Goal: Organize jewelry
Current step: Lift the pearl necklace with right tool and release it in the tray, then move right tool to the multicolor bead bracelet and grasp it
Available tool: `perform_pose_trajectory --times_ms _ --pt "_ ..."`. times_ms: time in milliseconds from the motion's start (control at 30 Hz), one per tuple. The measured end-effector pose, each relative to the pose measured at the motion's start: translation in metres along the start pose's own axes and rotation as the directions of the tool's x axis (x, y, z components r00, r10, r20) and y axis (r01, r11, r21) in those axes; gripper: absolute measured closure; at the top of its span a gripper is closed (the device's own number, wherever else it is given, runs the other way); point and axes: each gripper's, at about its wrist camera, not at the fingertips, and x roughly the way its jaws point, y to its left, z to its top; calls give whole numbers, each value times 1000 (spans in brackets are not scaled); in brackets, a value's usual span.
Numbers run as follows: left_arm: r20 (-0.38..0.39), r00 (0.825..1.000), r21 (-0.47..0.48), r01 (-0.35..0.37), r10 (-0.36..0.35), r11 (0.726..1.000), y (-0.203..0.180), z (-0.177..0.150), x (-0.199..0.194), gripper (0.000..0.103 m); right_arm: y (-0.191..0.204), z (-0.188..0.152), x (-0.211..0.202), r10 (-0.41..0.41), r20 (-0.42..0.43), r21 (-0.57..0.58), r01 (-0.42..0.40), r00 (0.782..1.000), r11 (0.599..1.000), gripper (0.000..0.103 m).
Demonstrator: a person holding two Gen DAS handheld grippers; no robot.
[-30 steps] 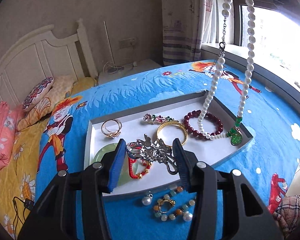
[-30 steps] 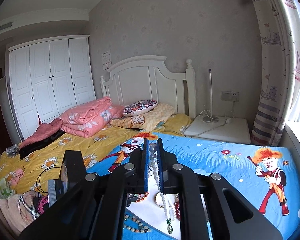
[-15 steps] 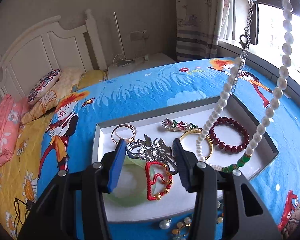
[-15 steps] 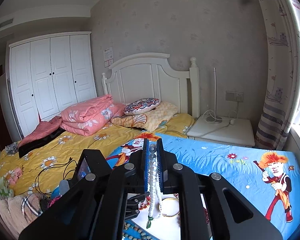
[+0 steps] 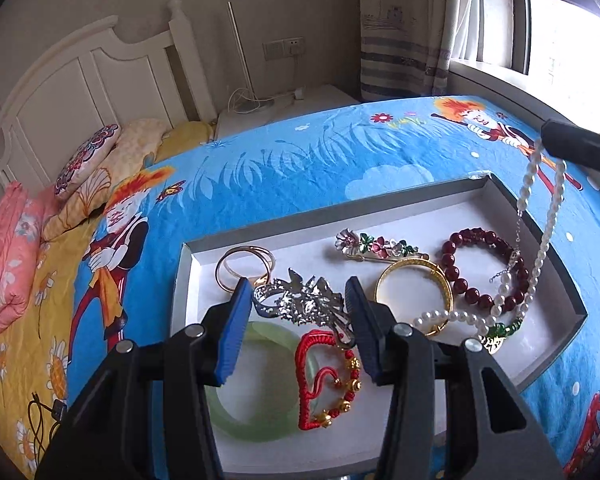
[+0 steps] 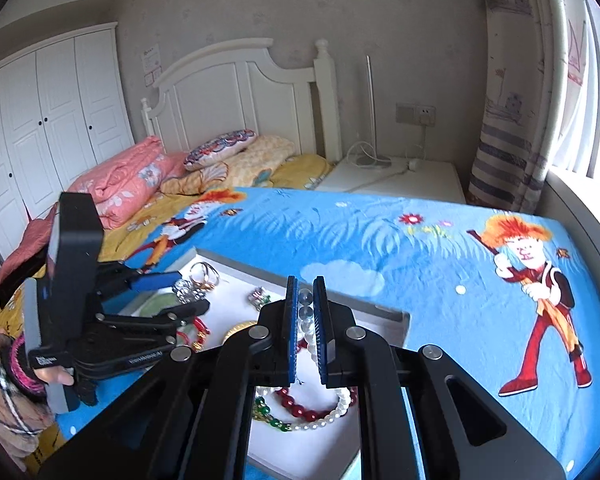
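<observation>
A white tray (image 5: 432, 216) with a grey rim lies on the blue cartoon bedspread. My left gripper (image 5: 298, 312) is shut on a silver hair ornament (image 5: 300, 300) and holds it just above the tray. My right gripper (image 6: 305, 312) is shut on a pearl necklace (image 5: 540, 248); its lower loop and green pendant (image 5: 498, 332) lie in the tray on a dark red bead bracelet (image 5: 484, 268). The tray also holds a gold bangle (image 5: 414, 284), a flower brooch (image 5: 372, 242), gold rings (image 5: 242, 266), a jade bangle (image 5: 256, 392) and a red cord bracelet (image 5: 326, 376).
The bed's white headboard (image 6: 236, 92), pillows (image 6: 220, 148) and a pink quilt (image 6: 120, 184) lie beyond the tray. A white nightstand (image 6: 396, 180) stands by the striped curtain (image 6: 508, 160). The window sill (image 5: 500, 84) runs along the right.
My right gripper has come down low over the tray, so the pearl necklace's lower part now lies coiled inside it. My left gripper has moved forward over the tray with the silver ornament.
</observation>
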Motion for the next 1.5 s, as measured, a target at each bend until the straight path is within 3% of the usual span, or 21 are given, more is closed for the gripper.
perform_pose_trajectory --times_ms 233,300,367,400,433,467,533,733,900,1067,1233,1367,1500 --pt "-44 999 -1 3 -3 1000 -6 2 18 55 -16 -23 33 -12 -109 18 14 994 1000 92" --pt "-51 999 -10 2 -3 1000 -6 3 21 50 -16 -25 39 11 -128 24 -8 992 1000 92" --pt "-47 999 -19 0 -1 1000 -4 4 20 34 -18 -27 43 17 -145 44 -11 989 999 89" --pt "-42 999 -23 -2 1 1000 -3 3 19 30 -19 -26 44 24 -151 57 -16 988 998 84" --pt "-37 999 -26 -6 5 1000 -2 3 17 25 -19 -27 44 37 -151 72 -26 988 997 68" --pt "-32 999 -27 -10 9 1000 0 3 15 22 -20 -27 42 45 -143 81 -34 989 996 46" --pt "-25 1000 -30 -18 17 999 2 1 11 19 -17 -27 36 50 -122 79 -40 991 996 35" --pt "40 997 -49 -67 69 997 13 -11 -20 8 3 -30 4 83 -79 52 -79 993 995 35" --pt "111 987 -112 -107 120 988 23 -43 -59 2 34 -52 -24 115 -70 -16 -116 991 993 30" --pt "92 982 -123 -155 166 980 30 -85 -76 2 70 -79 -30 152 -124 -112 -166 981 980 29" --pt "67 978 -145 -188 199 971 42 -119 -81 2 96 -98 -23 112 -162 -225 -147 980 963 30" --pt "71 982 -199 -159 176 967 52 -127 -83 2 110 -106 -23 90 -154 -305 -134 984 943 30" --pt "10 988 -195 -150 155 969 52 -126 -71 2 127 -116 -13 50 -196 -390 -124 979 912 39"
